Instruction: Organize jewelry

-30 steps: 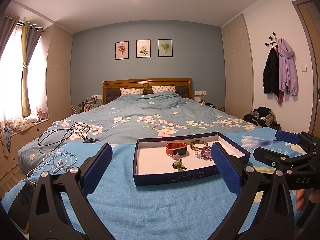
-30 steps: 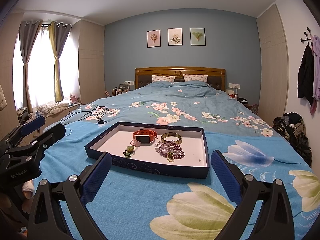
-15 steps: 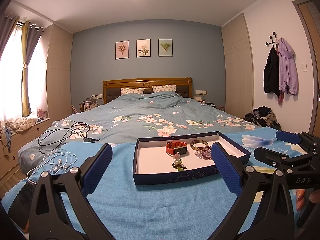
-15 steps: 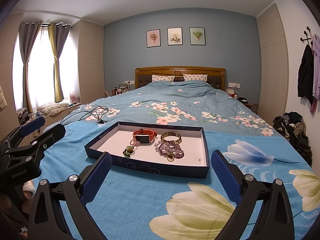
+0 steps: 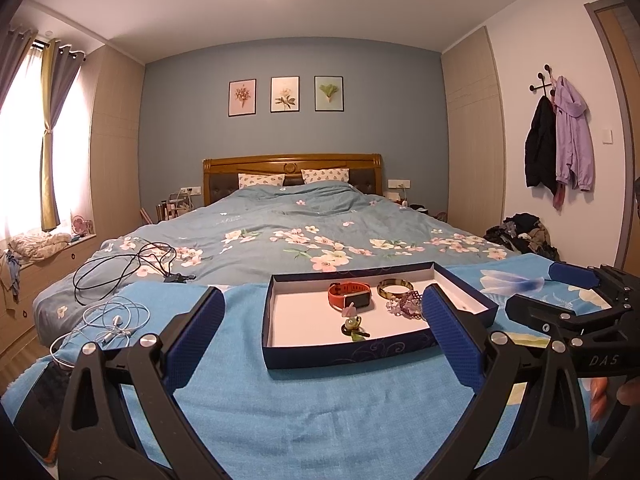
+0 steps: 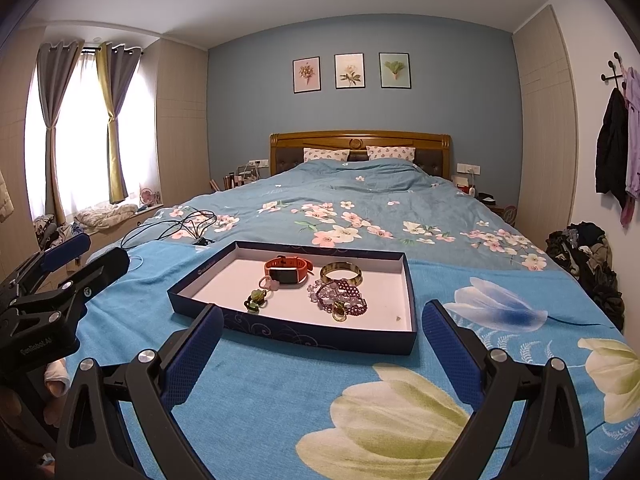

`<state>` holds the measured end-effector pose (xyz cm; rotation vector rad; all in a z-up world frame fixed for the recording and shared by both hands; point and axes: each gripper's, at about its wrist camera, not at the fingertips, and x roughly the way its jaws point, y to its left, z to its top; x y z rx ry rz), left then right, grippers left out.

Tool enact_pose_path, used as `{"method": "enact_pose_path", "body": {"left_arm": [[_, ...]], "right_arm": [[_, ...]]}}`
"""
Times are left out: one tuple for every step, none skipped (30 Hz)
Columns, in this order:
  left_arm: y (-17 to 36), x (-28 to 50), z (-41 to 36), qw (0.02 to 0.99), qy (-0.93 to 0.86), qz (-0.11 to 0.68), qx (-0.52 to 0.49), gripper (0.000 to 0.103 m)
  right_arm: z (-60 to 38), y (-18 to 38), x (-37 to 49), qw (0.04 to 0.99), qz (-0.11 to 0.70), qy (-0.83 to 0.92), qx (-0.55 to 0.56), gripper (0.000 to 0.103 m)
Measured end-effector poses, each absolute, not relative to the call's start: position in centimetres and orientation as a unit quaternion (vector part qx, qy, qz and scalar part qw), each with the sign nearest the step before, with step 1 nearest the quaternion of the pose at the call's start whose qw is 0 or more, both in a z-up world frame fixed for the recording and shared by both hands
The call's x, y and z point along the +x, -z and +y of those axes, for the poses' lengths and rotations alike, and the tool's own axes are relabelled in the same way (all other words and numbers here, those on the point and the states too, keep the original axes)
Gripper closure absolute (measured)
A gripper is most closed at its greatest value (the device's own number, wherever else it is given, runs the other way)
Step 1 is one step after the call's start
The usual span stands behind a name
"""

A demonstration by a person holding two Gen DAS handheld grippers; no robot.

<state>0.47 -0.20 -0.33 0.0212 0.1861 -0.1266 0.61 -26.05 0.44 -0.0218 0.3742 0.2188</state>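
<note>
A wide bed with a wooden headboard (image 6: pixel 360 144) fills the room under a blue wall hung with 3 framed flower prints (image 6: pixel 351 70); a bright blue floral blanket (image 6: pixel 280 392) covers the bed's near end, and on it lies the shallow dark-blue cardboard tray with a white floor (image 6: pixel 224 280). The left gripper (image 5: pixel 322 340) hangs just before the tray's near wall, jaws spread wide and empty, its right pad overlapping the tray's right end in that view; the right gripper (image 6: pixel 322 352) sits before the tray's near wall too, jaws likewise wide apart, holding nothing. Inside the tray, an orange-strapped smartwatch (image 6: pixel 289 270) lies toward the far side, a brown-and-gold bangle (image 6: pixel 341 272) just right of it, a heap of purple beaded bracelets (image 6: pixel 340 294) nearer; small green and pink trinkets (image 6: pixel 258 296) lie left of the beads. Left of the tray, black cables (image 5: pixel 124 268) and white earphones (image 5: pixel 112 320) rest on the bedding.
</note>
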Motion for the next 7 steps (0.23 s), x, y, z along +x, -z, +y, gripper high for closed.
{"method": "enact_pose_path", "body": {"left_arm": [[0.3,0.6,-0.2,0.993,0.063,0.096,0.010,0.006],[0.3,0.8,-0.1,0.993,0.065,0.103,0.008,0.006],[0.4,1.1,0.0,0.991,0.069,0.112,0.008,0.006],[0.5,1.3,0.0,0.990,0.071,0.119,0.009,0.006],[0.6,1.6,0.1,0.989,0.072,0.126,0.011,0.006],[0.7,1.8,0.4,0.988,0.073,0.133,0.011,0.006],[0.8,2.1,0.7,0.987,0.071,0.142,0.011,0.006]], "right_arm": [[-26.4,-0.4,0.8,0.975,0.194,-0.108,-0.010,0.007],[-26.7,-0.3,1.0,0.974,0.200,-0.103,-0.014,0.007],[-27.3,-0.2,1.4,0.972,0.212,-0.094,-0.023,0.007],[-28.0,0.1,2.0,0.969,0.230,-0.088,-0.032,0.007],[-28.5,0.3,2.4,0.966,0.242,-0.083,-0.035,0.007],[-29.9,0.8,3.3,0.960,0.268,-0.067,-0.038,0.007],[-29.9,0.8,3.3,0.960,0.268,-0.067,-0.038,0.007]]}}
